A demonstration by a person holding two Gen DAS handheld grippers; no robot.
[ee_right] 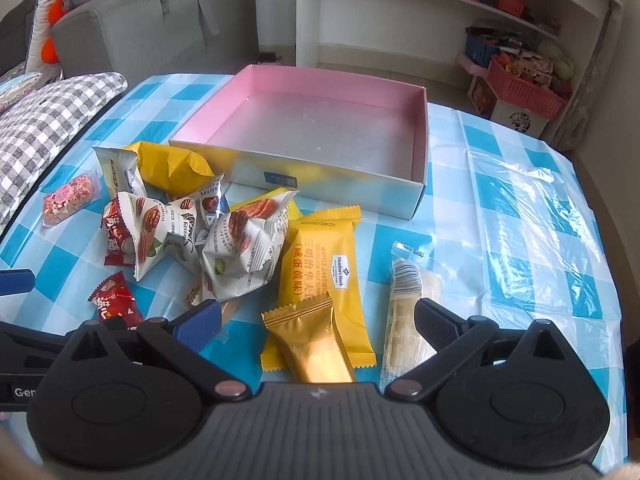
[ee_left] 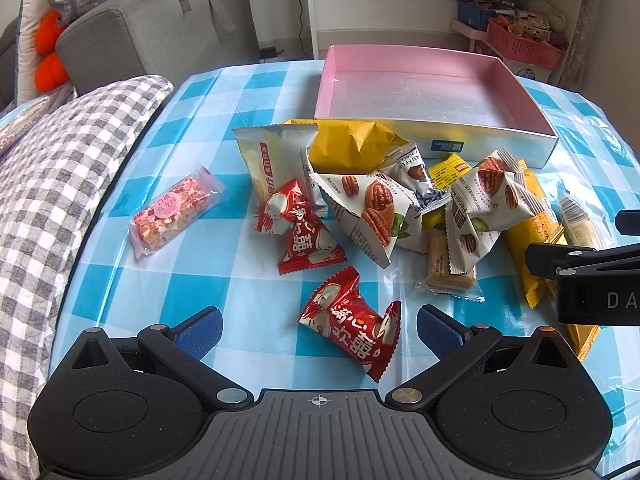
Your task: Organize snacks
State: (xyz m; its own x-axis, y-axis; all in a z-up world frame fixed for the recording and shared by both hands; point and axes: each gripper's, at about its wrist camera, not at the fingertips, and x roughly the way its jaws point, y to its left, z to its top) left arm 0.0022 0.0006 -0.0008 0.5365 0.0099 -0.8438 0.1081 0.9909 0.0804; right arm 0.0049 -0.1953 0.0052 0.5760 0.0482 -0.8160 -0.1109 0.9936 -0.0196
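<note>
Left wrist: blue-checked tablecloth (ee_left: 248, 280), grey sofa (ee_left: 160, 28) behind

- Far left I see a grey sofa (ee_left: 132, 36), with an orange plush toy (ee_left: 48, 60).
- A checked cushion (ee_left: 60, 184) lies near left.
- Far right I see white shelves (ee_right: 460, 8) and a red basket (ee_right: 524, 92).

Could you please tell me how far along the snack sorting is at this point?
Nothing looks done yet: the pink box holds no snacks. In hand: nothing either; the left gripper is open around a red candy lying on the table, and the right gripper is open over a gold packet. Left: the whole pile, including the pecan packs and the pink nougat bar, remains on the checked cloth.
</note>
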